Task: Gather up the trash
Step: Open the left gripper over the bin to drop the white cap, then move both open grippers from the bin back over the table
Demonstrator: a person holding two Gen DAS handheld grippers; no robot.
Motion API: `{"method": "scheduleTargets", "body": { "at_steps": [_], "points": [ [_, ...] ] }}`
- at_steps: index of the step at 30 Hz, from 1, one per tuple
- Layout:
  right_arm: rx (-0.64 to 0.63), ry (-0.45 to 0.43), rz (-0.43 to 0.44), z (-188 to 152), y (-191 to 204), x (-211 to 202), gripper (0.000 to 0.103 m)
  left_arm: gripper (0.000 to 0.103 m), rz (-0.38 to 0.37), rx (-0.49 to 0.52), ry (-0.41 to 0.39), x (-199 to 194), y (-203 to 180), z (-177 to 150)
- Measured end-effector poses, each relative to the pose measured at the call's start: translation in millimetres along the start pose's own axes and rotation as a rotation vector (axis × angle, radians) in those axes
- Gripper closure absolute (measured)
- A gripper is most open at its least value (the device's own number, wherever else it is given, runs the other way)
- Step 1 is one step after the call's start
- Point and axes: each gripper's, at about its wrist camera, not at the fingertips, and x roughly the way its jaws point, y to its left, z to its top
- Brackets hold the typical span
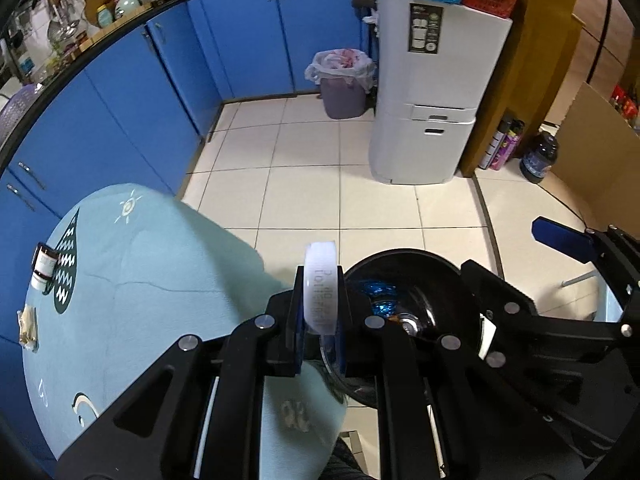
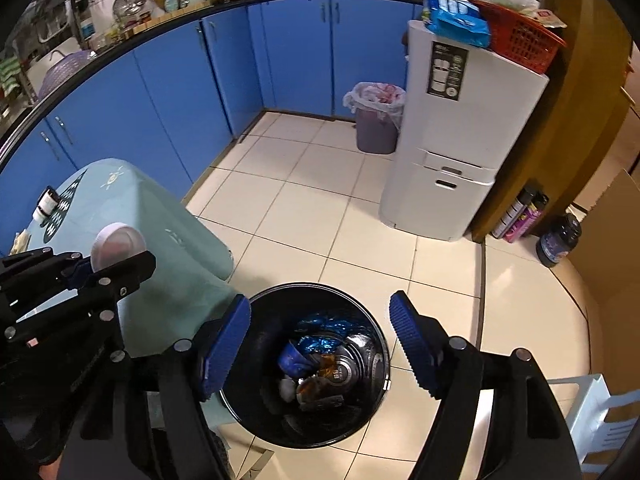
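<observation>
Trash already fills the bottom of the black bin [image 2: 308, 364]: blue foil, a crushed can, scraps of wrapper and a small white lump. The bin stands on the tiled floor [image 2: 320, 216], close against the corner of the table [image 2: 168, 232] with its pale teal cloth.

Directly above the bin's mouth hangs the right gripper [image 2: 320, 344], jaws spread wide with nothing between the ribbed blue pads [image 2: 226, 344]; the trash shows through the gap.

The left gripper [image 1: 320, 300] is clamped on a white lid [image 1: 320, 288], a flat round piece held on edge with faint print along its rim. In the right wrist view the lid [image 2: 118, 246] sits over the table's edge, left of the bin; in the left wrist view it stands just beside the bin's rim [image 1: 404, 256].

Still on the table, at its far left side, lie a small jar [image 1: 43, 266] on its side and a crumpled pale wrapper [image 1: 27, 326] nearer the edge.

Farther off, a lined purple bin [image 2: 378, 118] stands in the corner by the blue cabinets [image 2: 160, 92], beside a white cabinet [image 2: 452, 140] topped with a red basket [image 2: 520, 40] and a blue packet [image 2: 456, 20]. Spray cans [image 2: 520, 212] and a dark jar [image 2: 558, 240] stand on the floor to its right.
</observation>
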Motion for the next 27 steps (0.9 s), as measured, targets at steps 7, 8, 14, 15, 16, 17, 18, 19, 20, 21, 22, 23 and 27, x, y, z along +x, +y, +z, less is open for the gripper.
{"method": "scheduleTargets", "body": {
  "at_steps": [7, 8, 14, 15, 16, 17, 18, 19, 20, 21, 22, 23, 27],
  "points": [
    [0.035, 0.005, -0.028, -1.6, -14.2, -1.2, 0.033, 0.079, -0.092, -0.007, 0.031, 3.0, -7.5, 6.8],
    [0.037, 0.005, -0.031, -1.6, -15.0, -1.4, 0.033, 0.066, -0.089, -0.018, 0.032, 4.0, -5.8, 7.3],
    [0.067, 0.002, -0.054, 1.2, -25.6, -1.1, 0.033, 0.007, -0.057, -0.139, -0.039, -1.9, 26.4, 9.7],
    [0.068, 0.003, -0.054, 1.9, -25.3, -0.9, 0.033, 0.007, -0.038, -0.138, -0.050, -3.8, 29.6, 10.3],
    [0.067, 0.004, -0.052, 2.8, -23.9, -0.6, 0.033, 0.007, -0.020, -0.136, -0.054, -4.5, 31.2, 10.2],
    [0.064, 0.005, -0.051, 3.3, -21.5, -0.8, 0.033, 0.007, 0.007, -0.138, -0.061, -5.9, 34.7, 9.7],
    [0.058, 0.005, -0.048, 4.3, -18.2, -0.8, 0.033, 0.007, 0.022, -0.147, -0.067, -7.3, 39.7, 8.7],
    [0.052, 0.004, -0.042, 5.8, -14.3, -0.5, 0.033, 0.007, 0.030, -0.155, -0.070, -8.6, 44.2, 6.7],
    [0.041, 0.002, -0.032, 8.0, -8.1, -0.2, 0.033, 0.007, 0.047, -0.166, -0.073, -9.6, 50.7, 4.7],
    [0.031, 0.000, -0.025, 9.9, -2.8, 0.2, 0.033, 0.007, 0.068, -0.178, -0.074, -10.2, 58.2, 2.3],
    [0.014, -0.004, -0.013, 13.4, 6.5, 0.9, 0.033, 0.007, 0.094, -0.200, -0.076, -11.7, 71.0, -1.6],
    [0.003, -0.006, -0.004, 15.8, 12.7, 1.7, 0.033, 0.007, 0.109, -0.220, -0.077, -13.3, 82.0, -5.2],
    [-0.073, -0.012, 0.056, 29.2, 57.6, 9.1, 0.033, 0.014, 0.188, -0.287, -0.082, -19.9, 127.1, -18.9]
  ]
}}
